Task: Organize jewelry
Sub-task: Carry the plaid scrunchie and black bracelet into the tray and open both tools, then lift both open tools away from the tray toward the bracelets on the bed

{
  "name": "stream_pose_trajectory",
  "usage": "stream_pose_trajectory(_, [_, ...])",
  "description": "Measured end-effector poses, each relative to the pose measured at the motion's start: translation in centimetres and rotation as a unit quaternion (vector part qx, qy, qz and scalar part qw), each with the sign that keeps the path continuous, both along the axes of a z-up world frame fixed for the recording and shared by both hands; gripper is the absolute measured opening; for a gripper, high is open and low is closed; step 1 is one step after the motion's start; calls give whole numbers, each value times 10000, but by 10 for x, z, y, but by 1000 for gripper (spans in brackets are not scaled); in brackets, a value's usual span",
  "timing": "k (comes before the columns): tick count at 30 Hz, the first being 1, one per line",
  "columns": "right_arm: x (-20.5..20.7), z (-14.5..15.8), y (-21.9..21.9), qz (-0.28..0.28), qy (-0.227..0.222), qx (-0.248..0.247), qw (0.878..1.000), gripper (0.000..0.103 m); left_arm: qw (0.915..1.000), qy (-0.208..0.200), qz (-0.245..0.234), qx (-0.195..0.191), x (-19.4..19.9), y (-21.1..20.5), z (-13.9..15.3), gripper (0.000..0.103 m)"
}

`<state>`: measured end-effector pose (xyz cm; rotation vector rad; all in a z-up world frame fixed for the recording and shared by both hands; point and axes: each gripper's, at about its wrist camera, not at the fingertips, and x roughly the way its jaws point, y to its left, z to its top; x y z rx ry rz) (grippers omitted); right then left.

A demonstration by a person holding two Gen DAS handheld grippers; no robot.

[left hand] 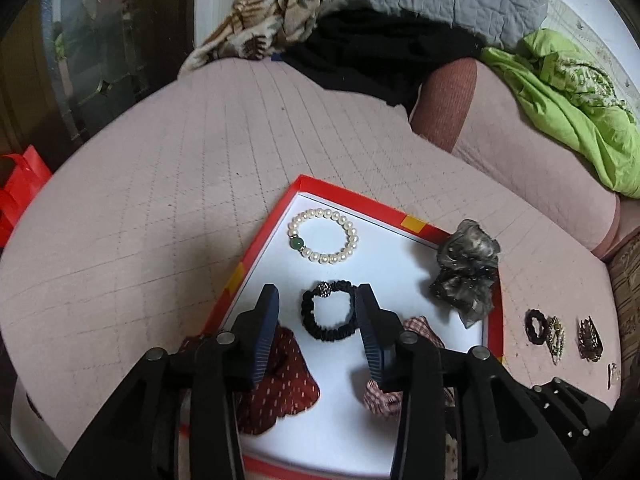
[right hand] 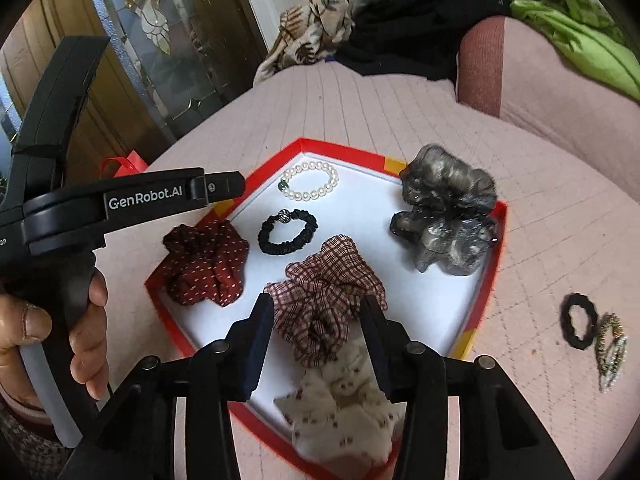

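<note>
A pink quilted bed (left hand: 160,184) carries everything here, and the largest thing on it is a shallow red-rimmed tray (right hand: 490,264) with a white floor, which holds six pieces. Biggest among them is a grey mottled scrunchie (right hand: 444,220) lying against the tray's far right rim, partly over the edge. Near the middle sits a checked pink-and-brown scrunchie (right hand: 324,292), and touching its near side a cream scrunchie with small red flowers (right hand: 340,404) lies at the tray's near corner, overhanging the rim. A dark red scrunchie with pale dots (right hand: 204,264) rests at the left edge. Beyond these, toward the far corner, a thin black hair tie with a sparkly bead (left hand: 328,314) lies flat, and farther still a pearl bracelet with one green bead (left hand: 323,236) lies apart from it, near the far rim. Outside the tray, on the bed to the right, are a small black ring-shaped hair tie (right hand: 578,322), a beaded piece (right hand: 610,344) touching it, and, in the left wrist view only, a small brown filigree piece (left hand: 590,338) a little farther right. The left gripper (left hand: 318,310) hovers over the tray with its fingers spread wide, either side of the black hair tie as seen from above, holding nothing. The right gripper (right hand: 316,316) has its fingers wide too, flanking the checked scrunchie, with nothing clamped.
</note>
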<state>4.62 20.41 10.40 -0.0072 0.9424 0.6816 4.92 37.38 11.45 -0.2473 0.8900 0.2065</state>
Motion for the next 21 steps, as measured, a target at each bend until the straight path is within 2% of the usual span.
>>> stream_pose_trajectory(4, [-14, 10, -16, -79, -100, -3, 9999, 53, 9995, -149, 79, 261, -23, -16, 13, 45])
stream_pose_trajectory(11, [-40, 14, -61, -426, -17, 62, 9991, 53, 9983, -234, -84, 531, -54, -59, 27, 47])
stream_pose_trajectory(21, [-80, 11, -137, -1069, 102, 52, 9942, 54, 9975, -27, -608, 365, -88, -134, 23, 48])
